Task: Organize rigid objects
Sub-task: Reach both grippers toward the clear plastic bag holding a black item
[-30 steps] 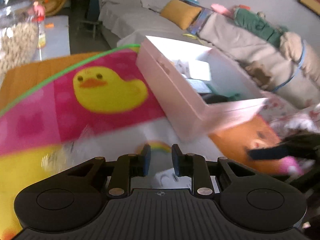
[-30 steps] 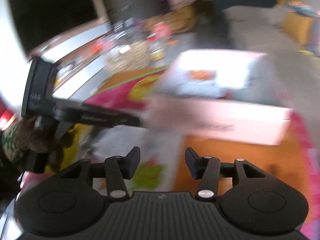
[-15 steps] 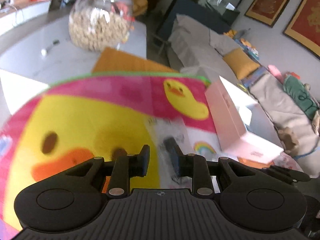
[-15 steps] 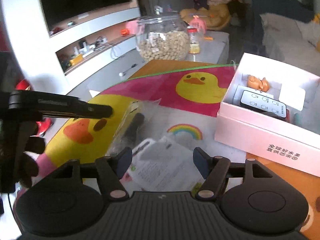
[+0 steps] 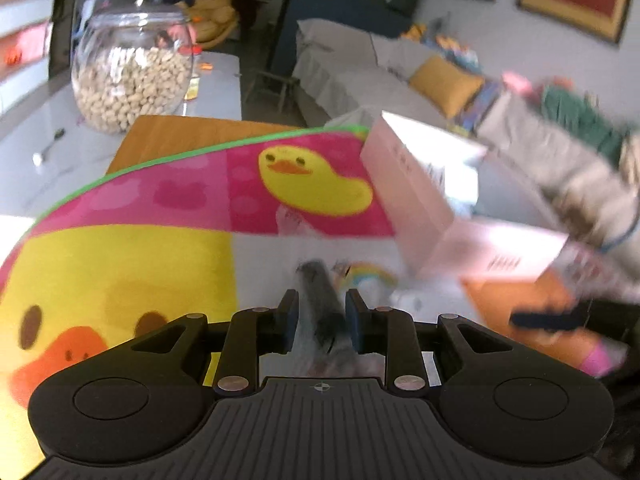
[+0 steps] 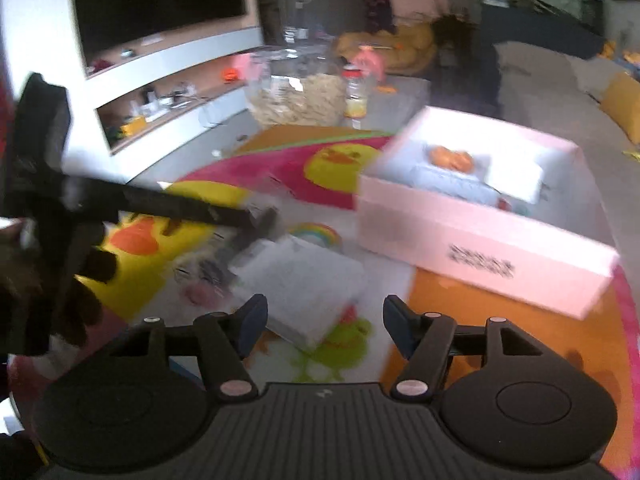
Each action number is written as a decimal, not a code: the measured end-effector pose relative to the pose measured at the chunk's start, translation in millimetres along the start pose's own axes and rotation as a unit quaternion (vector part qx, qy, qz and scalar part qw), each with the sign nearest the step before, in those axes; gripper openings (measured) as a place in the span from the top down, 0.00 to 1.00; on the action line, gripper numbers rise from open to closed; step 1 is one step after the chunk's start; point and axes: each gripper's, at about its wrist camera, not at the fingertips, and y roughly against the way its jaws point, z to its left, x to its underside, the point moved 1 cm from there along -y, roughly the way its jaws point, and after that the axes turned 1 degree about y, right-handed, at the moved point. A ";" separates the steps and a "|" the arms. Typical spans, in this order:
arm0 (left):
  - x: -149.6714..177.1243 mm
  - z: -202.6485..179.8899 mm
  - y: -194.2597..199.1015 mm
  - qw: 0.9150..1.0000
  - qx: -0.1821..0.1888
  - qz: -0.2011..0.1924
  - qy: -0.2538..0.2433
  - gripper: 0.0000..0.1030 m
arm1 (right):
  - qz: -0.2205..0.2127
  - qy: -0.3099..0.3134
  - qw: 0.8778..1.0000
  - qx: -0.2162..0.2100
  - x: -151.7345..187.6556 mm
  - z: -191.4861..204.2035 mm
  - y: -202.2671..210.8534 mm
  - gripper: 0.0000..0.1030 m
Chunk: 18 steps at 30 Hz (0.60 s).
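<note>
A colourful play mat (image 5: 192, 200) printed with yellow ducks on pink and white covers the table. The left gripper (image 5: 321, 316) has its fingers closed in on a dark, slim object inside a clear plastic bag (image 5: 322, 312), holding it over the middle of the mat, near a small rainbow print (image 5: 370, 274). The picture is blurred, so the dark object cannot be identified.

An open pale pink box (image 6: 480, 236) sits at the right edge of the mat. Inside it lie a small orange item (image 6: 450, 157) and flat white pieces, too blurred to name.

The right gripper (image 6: 325, 320) has its fingers spread wide and holds nothing. It hovers above the near part of the mat, over a flat white packet (image 6: 300, 284) that lies just left of the pink box.

Beyond the far edge of the mat, a round glass jar (image 5: 132, 72) filled with pale nuts stands on the grey tabletop, and a spoon (image 5: 48, 148) lies near it. A sofa with a yellow cushion (image 5: 446, 84) runs along the wall behind.
</note>
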 end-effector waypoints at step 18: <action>-0.8 49.5 30.0 0.995 0.028 -0.019 0.091 0.63 | 0.052 -0.087 0.993 -0.064 -15.8 -8.7 -45.6 0.42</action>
